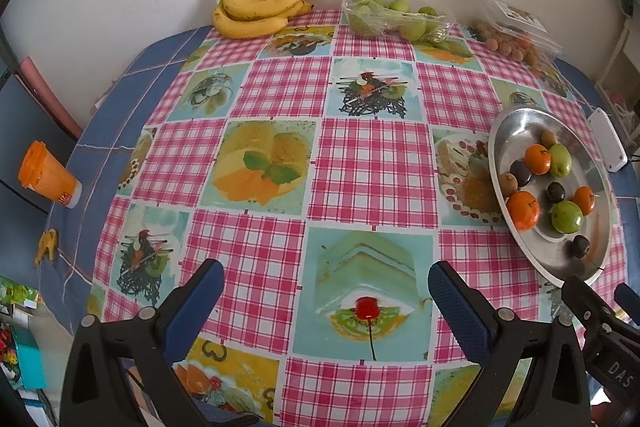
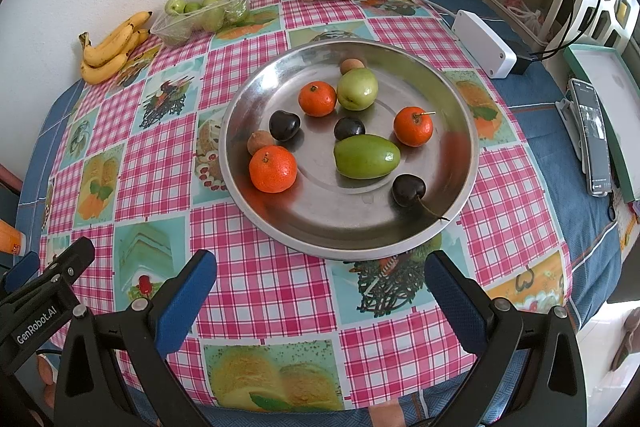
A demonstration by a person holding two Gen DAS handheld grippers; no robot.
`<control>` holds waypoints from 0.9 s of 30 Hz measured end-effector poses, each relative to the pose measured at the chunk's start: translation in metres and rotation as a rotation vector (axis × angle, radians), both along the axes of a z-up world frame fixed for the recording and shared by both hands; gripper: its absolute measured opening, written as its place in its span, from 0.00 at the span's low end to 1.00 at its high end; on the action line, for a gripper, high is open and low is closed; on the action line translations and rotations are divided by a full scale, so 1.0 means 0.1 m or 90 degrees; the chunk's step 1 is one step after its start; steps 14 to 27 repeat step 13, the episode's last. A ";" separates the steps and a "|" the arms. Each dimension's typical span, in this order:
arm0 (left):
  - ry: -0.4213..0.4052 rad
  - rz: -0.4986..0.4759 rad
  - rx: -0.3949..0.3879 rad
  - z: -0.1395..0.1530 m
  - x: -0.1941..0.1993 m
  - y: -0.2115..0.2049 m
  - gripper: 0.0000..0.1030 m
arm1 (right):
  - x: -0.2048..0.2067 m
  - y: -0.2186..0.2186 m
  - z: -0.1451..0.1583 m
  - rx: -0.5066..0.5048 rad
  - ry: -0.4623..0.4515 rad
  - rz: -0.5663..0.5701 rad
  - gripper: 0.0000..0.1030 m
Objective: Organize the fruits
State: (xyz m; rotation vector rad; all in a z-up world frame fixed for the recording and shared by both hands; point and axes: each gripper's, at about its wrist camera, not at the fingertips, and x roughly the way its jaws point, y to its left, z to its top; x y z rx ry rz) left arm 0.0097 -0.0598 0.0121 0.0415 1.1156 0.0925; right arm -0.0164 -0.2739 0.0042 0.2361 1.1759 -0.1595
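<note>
The steel plate (image 2: 460, 131) of mixed fruit lay straight ahead of the empty, wide-open right gripper (image 2: 320, 291), well right of the equally open, empty left gripper (image 1: 324, 301).

Pink-white check cloth (image 2: 280, 291) with teal dessert prints; silver tray (image 2: 440, 75): orange, green, dark fruit; yellow bananas (image 2: 112, 47) far left.

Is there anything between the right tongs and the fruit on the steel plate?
Nothing visible. The right tongs are open above bare tablecloth, just short of the steel plate. Only its low rim lies before the nearest fruit, a mandarin and a dark cherry.
</note>
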 end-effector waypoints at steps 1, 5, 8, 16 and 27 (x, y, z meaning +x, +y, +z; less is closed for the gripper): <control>0.003 0.002 -0.001 -0.01 0.00 0.00 1.00 | 0.00 0.00 0.00 0.000 0.000 0.000 1.00; 0.004 0.011 0.009 -0.02 0.00 0.01 1.00 | 0.00 0.00 0.00 0.000 0.000 -0.001 1.00; 0.003 0.009 0.017 -0.03 -0.01 0.01 1.00 | 0.00 0.00 0.00 0.000 0.000 -0.001 1.00; 0.002 0.007 0.016 -0.03 -0.01 0.01 1.00 | 0.00 0.00 0.00 0.000 0.000 0.000 1.00; 0.002 0.007 0.016 -0.03 -0.01 0.01 1.00 | 0.00 0.00 0.00 0.000 0.000 0.000 1.00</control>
